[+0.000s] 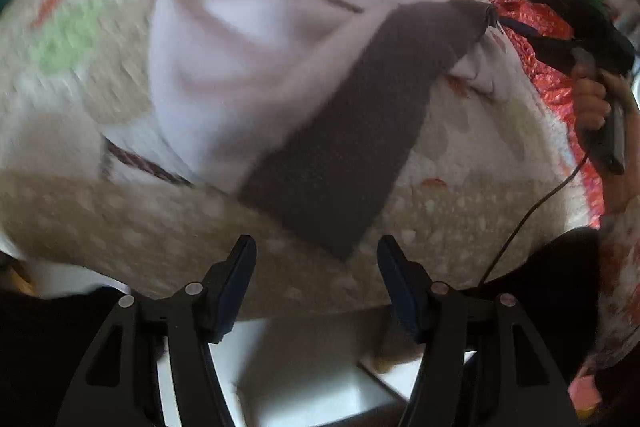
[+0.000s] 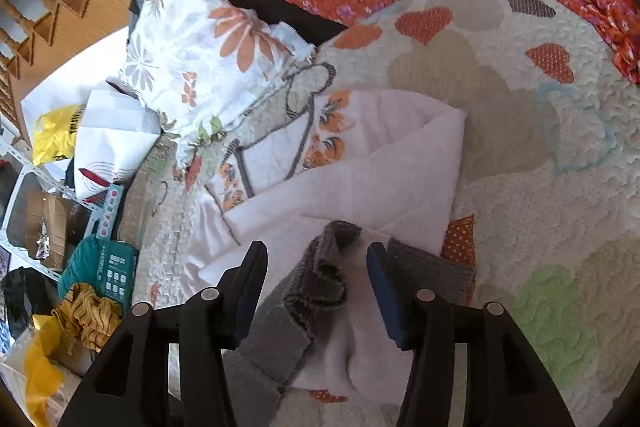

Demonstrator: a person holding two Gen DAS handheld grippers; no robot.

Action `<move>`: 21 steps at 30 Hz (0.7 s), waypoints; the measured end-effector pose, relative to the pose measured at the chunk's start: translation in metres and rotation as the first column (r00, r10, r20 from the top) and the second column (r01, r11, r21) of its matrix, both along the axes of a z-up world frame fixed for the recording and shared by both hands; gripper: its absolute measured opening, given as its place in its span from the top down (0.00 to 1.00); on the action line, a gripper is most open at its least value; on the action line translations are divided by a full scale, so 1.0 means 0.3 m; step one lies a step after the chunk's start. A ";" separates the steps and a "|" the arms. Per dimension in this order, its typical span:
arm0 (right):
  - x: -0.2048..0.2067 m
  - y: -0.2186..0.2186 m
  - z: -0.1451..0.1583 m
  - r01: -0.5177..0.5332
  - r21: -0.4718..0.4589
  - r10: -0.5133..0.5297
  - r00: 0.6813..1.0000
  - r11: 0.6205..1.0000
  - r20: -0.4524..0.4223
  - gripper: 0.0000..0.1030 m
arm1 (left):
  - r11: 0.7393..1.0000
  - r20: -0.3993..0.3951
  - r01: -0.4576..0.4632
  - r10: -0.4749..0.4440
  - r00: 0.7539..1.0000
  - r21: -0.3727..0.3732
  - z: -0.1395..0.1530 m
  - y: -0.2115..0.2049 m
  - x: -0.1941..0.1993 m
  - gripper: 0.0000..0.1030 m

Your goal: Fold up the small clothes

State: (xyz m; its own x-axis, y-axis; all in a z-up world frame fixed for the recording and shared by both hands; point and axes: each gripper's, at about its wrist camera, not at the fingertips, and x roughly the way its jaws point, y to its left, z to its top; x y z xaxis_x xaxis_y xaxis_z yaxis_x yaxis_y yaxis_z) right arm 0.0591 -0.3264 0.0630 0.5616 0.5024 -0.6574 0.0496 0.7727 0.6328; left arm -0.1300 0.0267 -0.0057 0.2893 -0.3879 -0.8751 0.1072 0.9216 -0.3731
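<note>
Grey knit, a long narrow band of it (image 1: 340, 131), lies diagonally across a pale pink-white garment (image 1: 224, 67) on the quilted bed cover (image 1: 460, 195). Seen from your left wrist, its long axis runs from a near end just ahead of your left tool (image 1: 316, 275) up and away to a far end by the tip of your right tool (image 1: 516, 27). From the right wrist that far end (image 2: 328, 267) sits bunched and ruffled between the two fingers of the right tool (image 2: 316, 287), but the pads stand clear of it on both sides, so nothing is gripped there. Your left tool is likewise parted about halfway and empty, the near corner of the band lying just beyond its fingertips.

So each tool has one end of the strip before it. I'd judge the next fold turns on that axis: bring one end over toward the other along the diagonal. The right tool is nearer its end, practically straddling it; the left view is smeared, so check its line first
</note>
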 end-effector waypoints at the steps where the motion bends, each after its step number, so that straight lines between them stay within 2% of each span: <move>1: -0.007 0.002 0.009 -0.002 0.004 0.002 1.000 1.000 0.007 0.45 | 0.999 -0.005 -0.017 0.017 1.000 -0.032 -0.009 -0.002 0.009 0.40; 3: -0.020 0.010 0.022 -0.005 0.003 0.005 1.000 1.000 0.017 0.45 | 0.995 -0.026 -0.076 0.075 0.997 -0.061 -0.021 0.003 0.031 0.42; 4: -0.026 0.013 0.026 -0.004 0.001 0.004 1.000 1.000 0.022 0.45 | 0.991 -0.048 -0.114 0.111 0.993 -0.068 -0.030 0.012 0.041 0.65; 5: -0.032 0.015 0.031 -0.001 -0.002 0.001 1.000 1.000 0.026 0.45 | 0.987 -0.073 -0.156 0.153 0.986 -0.043 -0.036 0.023 0.056 0.89; 6: -0.039 0.016 0.035 0.003 -0.006 -0.003 1.000 1.000 0.031 0.45 | 0.986 -0.080 -0.165 0.161 0.984 -0.039 -0.034 0.030 0.063 0.92; 8: -0.045 0.012 0.041 0.011 -0.010 -0.011 0.999 1.000 0.037 0.45 | 0.979 -0.067 -0.186 0.181 0.981 -0.083 0.001 0.057 0.073 0.94; 11: -0.052 -0.010 0.052 0.024 -0.003 -0.024 0.999 1.000 0.049 0.45 | 0.977 0.037 -0.200 0.203 0.978 -0.069 0.127 0.095 0.122 0.94; 13: -0.050 -0.028 0.059 0.035 0.007 -0.035 0.998 0.999 0.055 0.45 | 0.975 0.095 -0.213 0.218 0.971 -0.058 0.215 0.118 0.208 0.94; 15: -0.038 -0.043 0.063 0.042 0.019 -0.043 0.997 0.999 0.058 0.45 | 0.968 0.171 -0.247 0.252 0.952 -0.054 0.309 0.142 0.335 0.94; 18: -0.016 -0.055 0.062 0.052 0.018 -0.052 0.997 0.998 0.053 0.45 | 0.955 0.278 -0.294 0.291 0.916 -0.031 0.388 0.178 0.527 0.93; 21: 0.004 -0.059 0.054 0.048 -0.007 -0.048 0.998 0.999 0.043 0.45 | 0.943 0.286 -0.332 0.323 0.902 -0.016 0.405 0.217 0.639 0.79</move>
